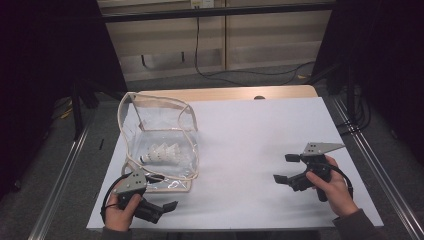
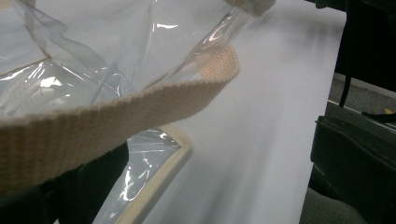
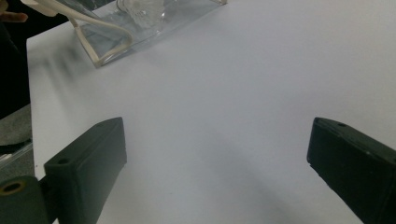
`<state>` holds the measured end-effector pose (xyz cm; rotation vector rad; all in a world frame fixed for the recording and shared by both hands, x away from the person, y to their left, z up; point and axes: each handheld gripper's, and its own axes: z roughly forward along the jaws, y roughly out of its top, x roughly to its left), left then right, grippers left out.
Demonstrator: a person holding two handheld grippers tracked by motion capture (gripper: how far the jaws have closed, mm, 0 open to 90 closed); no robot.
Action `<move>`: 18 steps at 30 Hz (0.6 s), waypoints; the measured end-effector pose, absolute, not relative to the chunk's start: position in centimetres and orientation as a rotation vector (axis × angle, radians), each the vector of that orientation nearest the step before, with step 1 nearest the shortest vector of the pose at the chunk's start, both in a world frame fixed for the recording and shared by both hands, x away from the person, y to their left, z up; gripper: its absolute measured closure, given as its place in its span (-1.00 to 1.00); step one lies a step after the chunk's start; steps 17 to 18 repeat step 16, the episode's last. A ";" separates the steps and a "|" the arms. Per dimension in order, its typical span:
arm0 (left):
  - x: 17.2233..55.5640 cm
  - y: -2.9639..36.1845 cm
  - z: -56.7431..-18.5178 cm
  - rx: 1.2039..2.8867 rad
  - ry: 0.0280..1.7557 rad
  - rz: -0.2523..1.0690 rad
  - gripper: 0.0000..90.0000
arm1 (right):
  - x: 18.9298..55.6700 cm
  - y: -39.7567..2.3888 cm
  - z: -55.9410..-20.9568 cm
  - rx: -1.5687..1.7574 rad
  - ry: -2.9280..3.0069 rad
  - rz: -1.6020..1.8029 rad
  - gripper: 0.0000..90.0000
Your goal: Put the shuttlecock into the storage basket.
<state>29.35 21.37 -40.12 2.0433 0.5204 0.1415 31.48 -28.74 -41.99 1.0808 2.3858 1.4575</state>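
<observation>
While the right gripper spreads its jaws, left gripper beside clear bag, jaw state unclear.

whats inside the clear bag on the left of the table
Inside the clear bag lie white shuttlecocks, seen through the plastic near its bottom. Their exact count is hard to tell, since they overlap and the creased plastic glares. Its beige strap crosses close before the left gripper's camera.

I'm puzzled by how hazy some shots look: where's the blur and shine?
Left gripper view: the woven strap is close and soft, the clear bag glints. Right gripper view: table smeared near its far edge. High view: dark surroundings, bright table.
</observation>
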 end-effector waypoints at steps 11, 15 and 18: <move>29.3 21.4 -40.1 2.039 0.522 0.139 -0.90 | 30.9 -30.0 -43.4 1.092 2.372 1.451 -0.90; 29.3 21.3 -40.0 2.041 0.518 0.139 -0.90 | 30.8 -30.3 -43.7 1.095 2.359 1.445 -0.90; 29.3 21.3 -40.0 2.041 0.518 0.139 -0.90 | 30.8 -30.3 -43.7 1.098 2.359 1.451 -0.90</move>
